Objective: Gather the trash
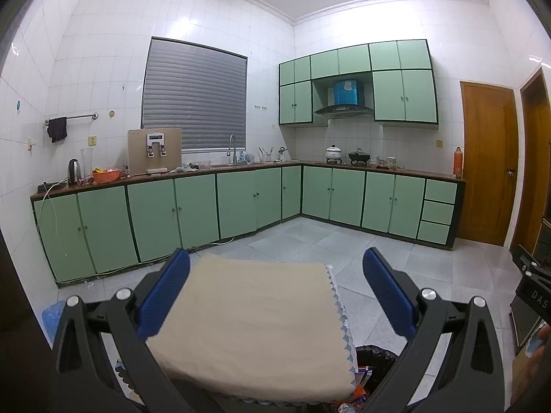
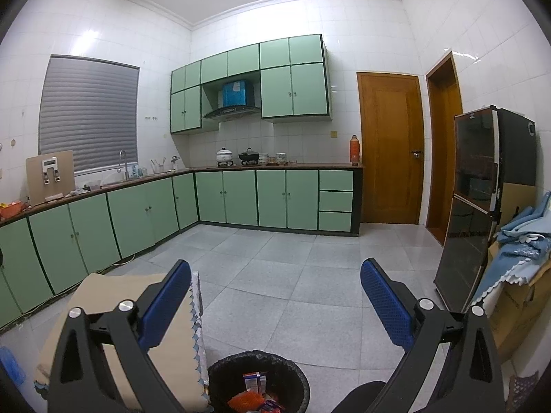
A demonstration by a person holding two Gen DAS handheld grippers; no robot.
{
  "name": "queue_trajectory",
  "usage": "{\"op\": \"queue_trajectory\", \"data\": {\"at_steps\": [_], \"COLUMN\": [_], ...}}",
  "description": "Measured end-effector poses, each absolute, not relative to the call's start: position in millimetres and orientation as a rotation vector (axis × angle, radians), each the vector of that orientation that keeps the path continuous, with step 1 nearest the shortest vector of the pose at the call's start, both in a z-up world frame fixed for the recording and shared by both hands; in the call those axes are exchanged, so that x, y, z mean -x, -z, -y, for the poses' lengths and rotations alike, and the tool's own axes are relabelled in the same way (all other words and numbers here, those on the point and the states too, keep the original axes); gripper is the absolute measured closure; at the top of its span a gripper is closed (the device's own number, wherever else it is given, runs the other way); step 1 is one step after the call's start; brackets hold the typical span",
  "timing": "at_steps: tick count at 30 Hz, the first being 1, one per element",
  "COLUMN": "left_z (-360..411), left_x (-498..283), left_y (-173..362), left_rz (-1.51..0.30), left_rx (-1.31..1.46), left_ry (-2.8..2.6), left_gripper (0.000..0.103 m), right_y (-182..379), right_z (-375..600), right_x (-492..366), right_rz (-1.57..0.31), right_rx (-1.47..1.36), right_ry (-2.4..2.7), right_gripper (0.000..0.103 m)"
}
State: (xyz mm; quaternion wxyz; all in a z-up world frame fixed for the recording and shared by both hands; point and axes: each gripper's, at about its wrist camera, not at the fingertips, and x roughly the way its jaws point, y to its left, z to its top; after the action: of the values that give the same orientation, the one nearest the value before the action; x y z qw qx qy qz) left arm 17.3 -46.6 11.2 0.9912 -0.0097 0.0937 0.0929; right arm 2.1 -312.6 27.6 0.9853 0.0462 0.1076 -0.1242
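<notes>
A black-lined trash bin (image 2: pixel 258 382) stands on the floor below my right gripper (image 2: pixel 275 304). It holds colourful wrappers and small boxes (image 2: pixel 255 390). The right gripper is open and empty above the bin. My left gripper (image 1: pixel 275 294) is open and empty over a small table with a beige cloth (image 1: pixel 255 316). The bin's rim (image 1: pixel 377 356) shows at the table's right edge in the left wrist view. The table also shows at the left of the right wrist view (image 2: pixel 113 313).
Green kitchen cabinets (image 1: pixel 193 210) line the far walls, with a worktop carrying a kettle (image 1: pixel 74 172), an orange basket (image 1: pixel 106 175) and pots. A dark fridge (image 2: pixel 482 203) and cardboard boxes under blue cloth (image 2: pixel 523 241) stand at right. The grey tile floor (image 2: pixel 292 275) lies between.
</notes>
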Motion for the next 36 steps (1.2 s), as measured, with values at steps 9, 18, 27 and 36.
{"op": "queue_trajectory", "data": {"at_steps": [9,18,27,36], "left_z": [46.3,47.1,47.0,47.6], "left_x": [-17.5,-18.0,-18.2,-18.7], "left_y": [-10.4,-7.8,-7.7,-8.0], "left_rz": [-0.187,-0.19,-0.191,-0.192], "left_rx": [0.018,0.021,0.021,0.021], "left_ry": [-0.188,-0.185,-0.186,-0.187], "left_gripper": [0.006,0.006,0.006,0.006], "right_y": [-28.1,-29.9,-29.1,-28.6], "right_z": [314.6,316.8,316.9,316.8], "right_x": [-2.1,-5.5,-8.7,-10.7], "right_rz": [-0.218,-0.226,-0.23,-0.233], "right_rx": [-0.092,-0.091,-0.091,-0.092], "right_ry": [0.246,0.244,0.245,0.244], "right_gripper": [0.006,0.006,0.006,0.006]}}
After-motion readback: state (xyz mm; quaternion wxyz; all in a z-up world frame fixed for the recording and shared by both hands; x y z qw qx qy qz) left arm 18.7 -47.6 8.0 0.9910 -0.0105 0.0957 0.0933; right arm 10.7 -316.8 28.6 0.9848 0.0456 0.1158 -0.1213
